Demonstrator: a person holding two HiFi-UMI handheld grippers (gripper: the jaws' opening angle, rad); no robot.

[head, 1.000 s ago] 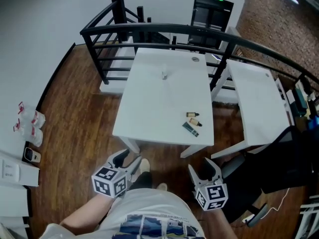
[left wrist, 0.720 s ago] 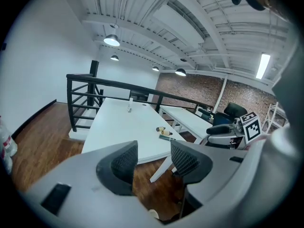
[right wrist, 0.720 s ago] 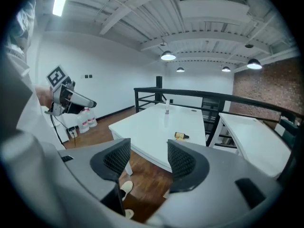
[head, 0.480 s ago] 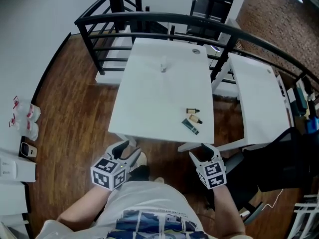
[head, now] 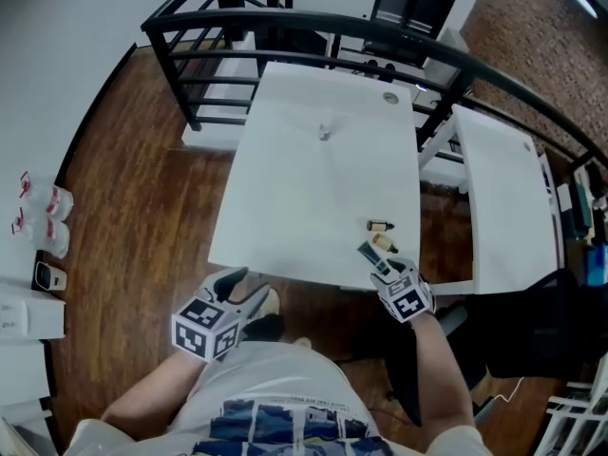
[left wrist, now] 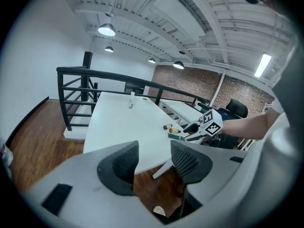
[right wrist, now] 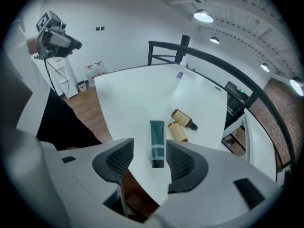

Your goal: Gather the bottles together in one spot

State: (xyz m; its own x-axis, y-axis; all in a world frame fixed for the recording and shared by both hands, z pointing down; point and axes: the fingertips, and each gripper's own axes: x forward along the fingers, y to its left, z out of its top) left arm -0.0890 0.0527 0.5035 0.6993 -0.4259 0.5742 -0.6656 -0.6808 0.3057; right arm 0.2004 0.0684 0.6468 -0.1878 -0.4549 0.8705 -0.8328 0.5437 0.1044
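Note:
On the white table (head: 304, 198), near its front right corner, lie a dark green tube (head: 370, 255) (right wrist: 157, 144) and two small amber bottles (head: 381, 227) (right wrist: 183, 119), close together. A small clear bottle (head: 324, 133) (right wrist: 180, 73) stands alone at the far end. My right gripper (head: 386, 267) (right wrist: 145, 163) points down at the tube's near end. Its jaws have just been closing a little, but the pads still stand apart on either side of the tube without pressing it. My left gripper (head: 239, 289) (left wrist: 154, 161) hovers open and empty over the floor, short of the table's front edge.
A black railing (head: 285, 28) curves round the far side of the table. A second white table (head: 503, 198) stands to the right, with a black chair (head: 532, 312) near it. Small items lie on a white surface (head: 28, 283) at the left edge. Wooden floor surrounds everything.
My right gripper has swung forward and down from beside my body to the table's front right corner, over the green tube. The left gripper moved slightly forward.

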